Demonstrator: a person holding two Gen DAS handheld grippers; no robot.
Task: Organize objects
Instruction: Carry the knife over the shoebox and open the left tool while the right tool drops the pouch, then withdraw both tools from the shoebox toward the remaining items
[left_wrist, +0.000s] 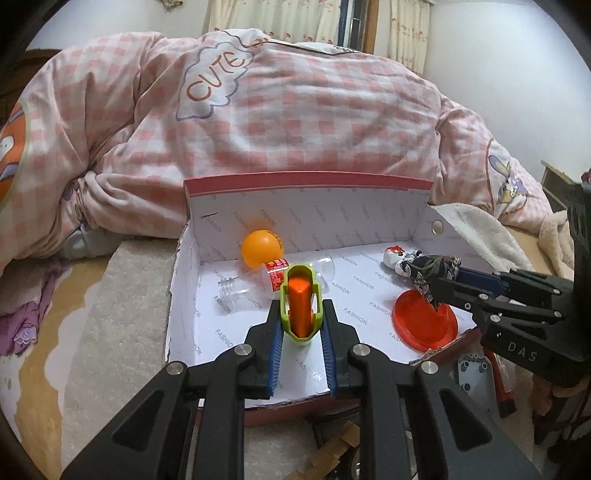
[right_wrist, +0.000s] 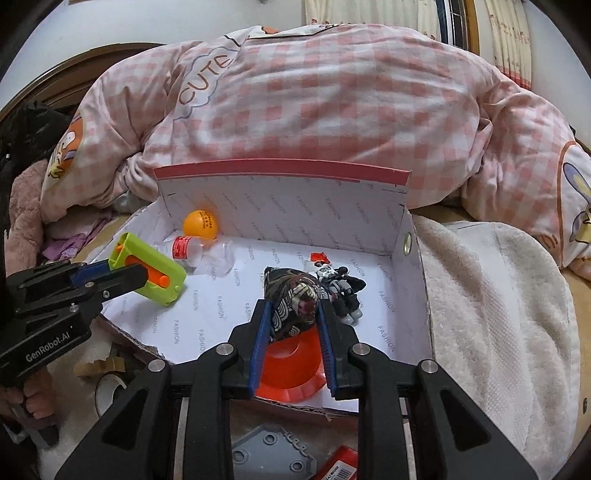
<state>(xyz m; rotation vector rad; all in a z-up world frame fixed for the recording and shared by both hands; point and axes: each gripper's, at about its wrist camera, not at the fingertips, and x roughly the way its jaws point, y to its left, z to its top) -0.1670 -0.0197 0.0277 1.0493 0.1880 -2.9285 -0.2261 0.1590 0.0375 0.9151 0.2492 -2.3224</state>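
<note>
Behind, at twelve o'clock, a pink checked quilt (left_wrist: 295, 122) printed "CUTE" covers the bed. Against it sits the open cardboard box (left_wrist: 306, 184), its white lining repeating "FASHION", evidently the collecting place. The left gripper (left_wrist: 301, 317), marked "GenRobot.AI", is clenched on a green and orange toy (left_wrist: 300, 306) over the box's near edge, likely for dropping in. At three o'clock the right gripper (right_wrist: 293, 317), lettered "DAS", clamps a dark patterned pouch (right_wrist: 295, 299) above a red lid (right_wrist: 291, 365). Already inside lie a clear bottle (left_wrist: 255, 286) with a red label, an orange ball (left_wrist: 261, 248) at eleven o'clock, and a small figure (right_wrist: 340, 284).
</note>
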